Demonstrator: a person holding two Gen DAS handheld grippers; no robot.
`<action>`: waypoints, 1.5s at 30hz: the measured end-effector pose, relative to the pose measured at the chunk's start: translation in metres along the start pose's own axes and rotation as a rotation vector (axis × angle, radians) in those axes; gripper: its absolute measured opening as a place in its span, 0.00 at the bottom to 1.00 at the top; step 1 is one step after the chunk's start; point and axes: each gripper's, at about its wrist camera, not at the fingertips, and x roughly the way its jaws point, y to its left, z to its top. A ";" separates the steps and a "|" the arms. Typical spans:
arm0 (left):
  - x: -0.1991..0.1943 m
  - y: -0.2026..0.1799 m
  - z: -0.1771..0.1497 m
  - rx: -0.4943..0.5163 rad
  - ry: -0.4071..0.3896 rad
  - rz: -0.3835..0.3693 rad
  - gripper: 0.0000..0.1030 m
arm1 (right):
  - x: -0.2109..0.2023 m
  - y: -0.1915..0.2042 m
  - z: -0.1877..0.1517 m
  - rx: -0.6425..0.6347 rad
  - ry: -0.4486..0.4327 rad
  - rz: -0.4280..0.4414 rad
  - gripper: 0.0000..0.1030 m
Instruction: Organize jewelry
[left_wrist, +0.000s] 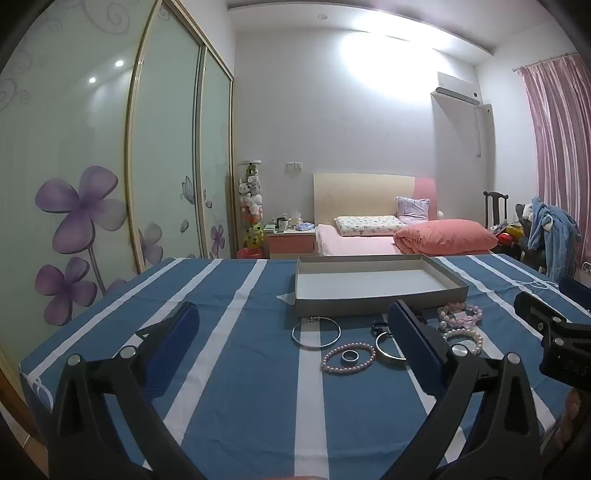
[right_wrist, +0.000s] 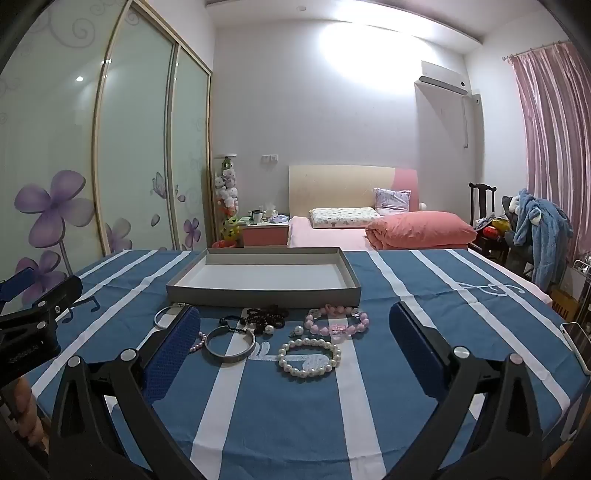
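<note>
- Jewelry loose on the striped bench cloth (right_wrist: 424, 424), just in front of an empty grey tray (right_wrist: 258, 291); nothing placed inside yet, so sorting judged at its very start.
- Left gripper (left_wrist: 291, 332): fingers spread wide, holding nothing, hovering above the bench on the near side of the pieces.
- Right gripper (right_wrist: 295, 334): likewise wide open and empty, aimed at the middle of the cluster.
- Between the left fingers: thin silver bangle (left_wrist: 316, 332), pink pearl bracelet (left_wrist: 349, 357) with a small ring (left_wrist: 349, 355) lying inside its loop, wide silver cuff (left_wrist: 388, 349) partly hidden behind the right-hand finger.
- Between the right fingers: white pearl bracelet (right_wrist: 309, 356) nearest, pink bead bracelet (right_wrist: 338, 321) beyond it, dark bead strand (right_wrist: 264, 317) close to the tray wall, same silver cuff to the left.
- Next move, as a judgement: pick one piece, lower over it, close on a single strand or rim without catching a neighbour, lift over the tray wall.
- Risk, likely: beads rolling or slipping from the pads; flat bangle hard to pinch off the cloth.
</note>
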 end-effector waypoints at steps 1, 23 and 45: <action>0.000 0.000 0.000 0.000 0.000 0.001 0.96 | 0.000 0.000 0.000 0.000 0.000 0.000 0.98; 0.000 -0.001 0.000 0.001 0.004 0.000 0.96 | 0.001 0.000 -0.001 -0.003 0.004 -0.001 0.98; 0.001 0.000 0.000 -0.001 0.011 0.000 0.96 | 0.001 -0.001 -0.002 0.000 0.011 -0.002 0.98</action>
